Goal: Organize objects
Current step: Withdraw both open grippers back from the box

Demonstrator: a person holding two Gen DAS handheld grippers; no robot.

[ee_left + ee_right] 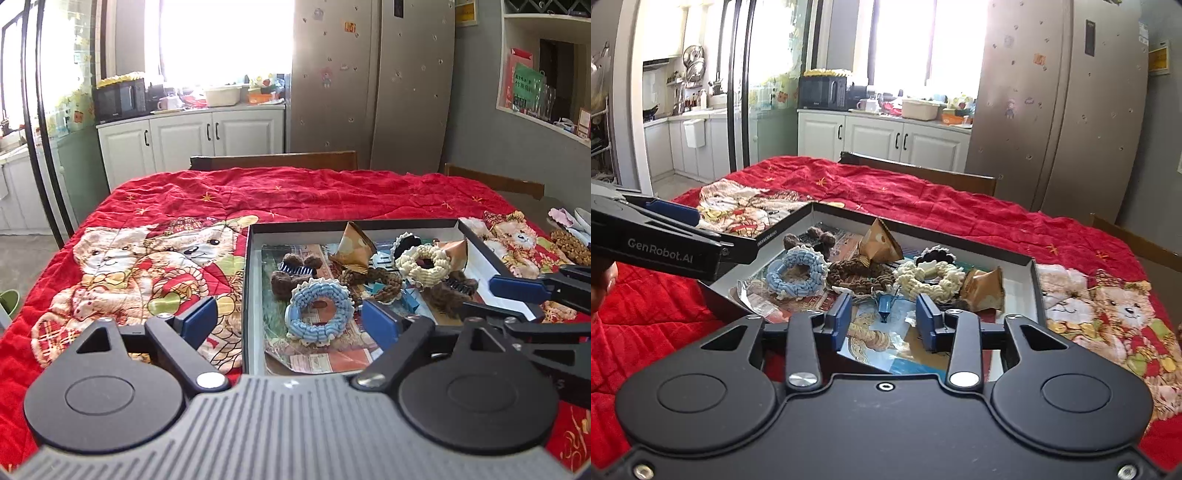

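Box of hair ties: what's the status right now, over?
Left gripper open, empty. Right gripper open, empty. Box holds blue scrunchie, cream scrunchie, brown clips. Nothing blocking.

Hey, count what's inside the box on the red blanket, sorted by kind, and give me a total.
Knitted rings: 4
Fuzzy brown clips: 2
Tan paper packets: 2
Small blue clip: 1
Total: 9
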